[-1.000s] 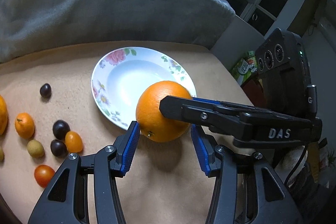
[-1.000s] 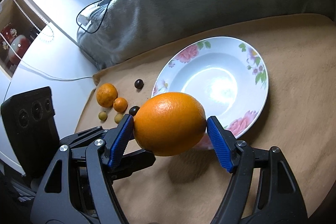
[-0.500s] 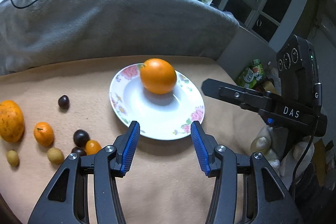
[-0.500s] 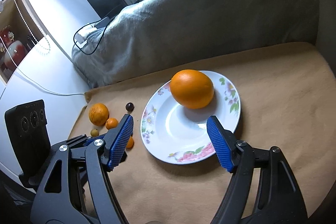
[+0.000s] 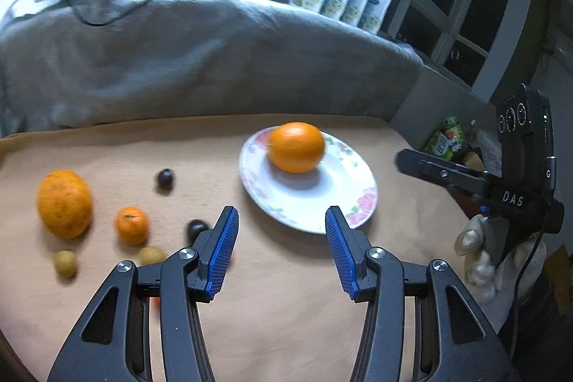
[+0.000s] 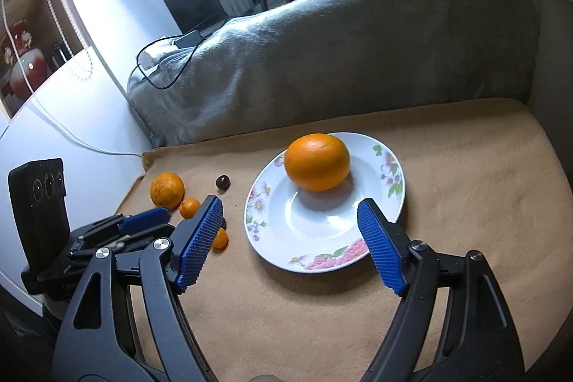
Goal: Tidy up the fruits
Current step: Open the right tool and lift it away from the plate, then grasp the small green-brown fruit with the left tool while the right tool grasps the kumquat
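Since the earlier frames, the large orange [image 6: 317, 162] has left the right tool [image 6: 290, 251] and now sits on the flowered plate [image 6: 361, 253], toward its far rim. Both tools have drawn back from the plate; more of the tan surface [image 6: 465, 203] shows in front of them.

Right tool: jaws have just been opening and stand wide apart, nothing between the blue pads [image 6: 380, 255]. They touch neither orange nor plate. In the left wrist view its black body [image 5: 501, 188] shows at the right edge, with a pale gloved hand [image 5: 480, 256] below it.

Left tool [image 5: 279, 249]: jaws partly open, empty, over bare cloth just near the plate's front rim. Nothing gripped, nothing touched.

Loose fruit lies left of the plate, on the cloth:
- second large orange [image 5: 64, 203], farthest left
- small tangerine [image 5: 131, 225] beside it
- dark round fruit [image 5: 165, 179] nearer the plate
- another dark fruit [image 5: 196, 228], partly behind the left pad
- two small yellowish fruits [image 5: 65, 263] at the front; left wrist view is motion-blurred, detail poor
- small orange-red fruit [image 6: 220, 238], seen from the right wrist, half hidden by that tool's left pad

Grey blanket [image 6: 340, 59] heaped behind the surface.
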`<state>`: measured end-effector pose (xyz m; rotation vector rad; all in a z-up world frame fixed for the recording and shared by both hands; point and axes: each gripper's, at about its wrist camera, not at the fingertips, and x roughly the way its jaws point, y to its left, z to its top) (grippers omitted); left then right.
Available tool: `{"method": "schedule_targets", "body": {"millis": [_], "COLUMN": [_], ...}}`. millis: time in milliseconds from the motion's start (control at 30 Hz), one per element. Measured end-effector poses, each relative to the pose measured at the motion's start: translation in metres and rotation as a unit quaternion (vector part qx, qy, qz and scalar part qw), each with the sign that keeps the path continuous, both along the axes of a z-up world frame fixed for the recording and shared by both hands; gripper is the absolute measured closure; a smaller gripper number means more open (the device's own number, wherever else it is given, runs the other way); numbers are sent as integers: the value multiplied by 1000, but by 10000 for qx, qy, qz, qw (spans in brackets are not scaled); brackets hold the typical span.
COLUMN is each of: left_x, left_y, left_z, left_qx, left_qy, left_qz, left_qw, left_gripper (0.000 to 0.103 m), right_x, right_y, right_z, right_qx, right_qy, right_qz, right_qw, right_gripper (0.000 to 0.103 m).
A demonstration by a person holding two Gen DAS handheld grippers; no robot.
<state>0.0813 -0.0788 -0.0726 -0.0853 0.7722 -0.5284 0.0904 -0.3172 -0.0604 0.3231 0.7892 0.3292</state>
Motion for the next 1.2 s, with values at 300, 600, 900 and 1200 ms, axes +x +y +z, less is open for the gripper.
{"method": "schedule_targets", "body": {"millis": [300,600,900,1200], "left_x": [-19,-32,-29,-11], "left_y": [61,99,104,107], "left_z": [-16,-35,-41,-47], "left_qx": [412,422,286,-69], "left_qy": [-18,264,356,617], "left_qz": [635,1016,998,859], "left_qw": [9971,9936,9940,9944], "left_gripper": [53,54,60,66], "right_x": [-7,-8,-13,-6], "right_y": [10,37,80,116], "right_z": [-3,-5,-18,-41], "right_qx": [-177,-464,-736,-868], "right_qy": [-148,-133,-11,182], "right_qz": [192,638,1295,1686], "right_qw": [9996,9968,9888,9817], "right_gripper": [23,23,41,59]}}
